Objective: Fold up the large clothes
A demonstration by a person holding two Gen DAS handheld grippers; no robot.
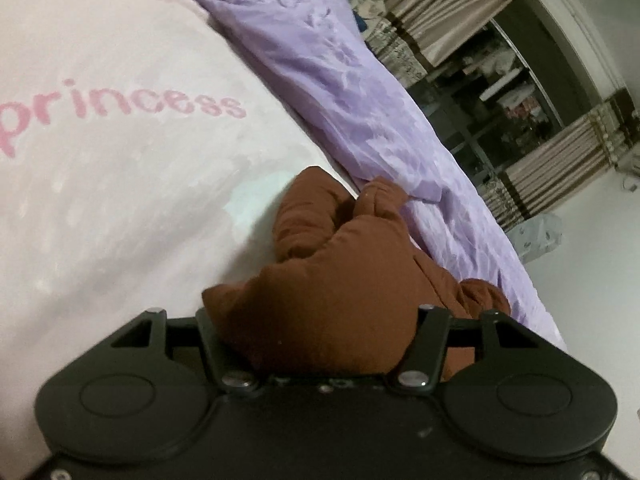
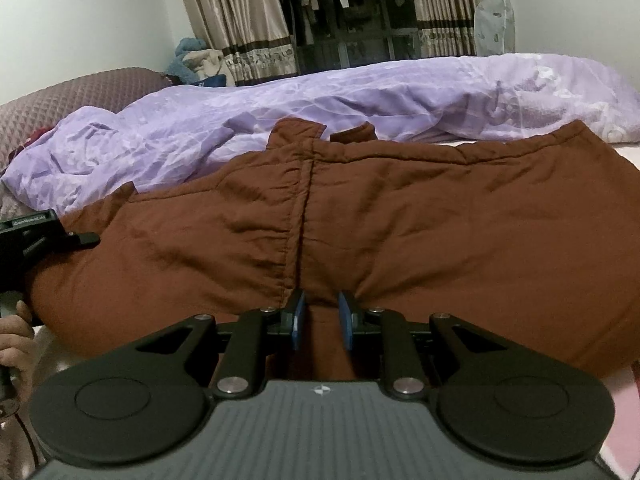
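Brown padded cloth, the garment point(image 2: 360, 216), swallows the tips of my left claw point(image 1: 312, 320) in its own view, so I cannot tell whether those jaws press on the bunched fabric between them or only stand around it. My right claw point(image 2: 322, 316) stands narrowly apart, its blue pads point(image 2: 298, 320) clamped on a fold at the garment's near hem at 6 o'clock. The garment lies spread across the bed point(image 1: 120, 200), the lilac quilt point(image 2: 360, 96) behind it at 12 o'clock, my left hand point(image 2: 14, 344) cut off at 9.
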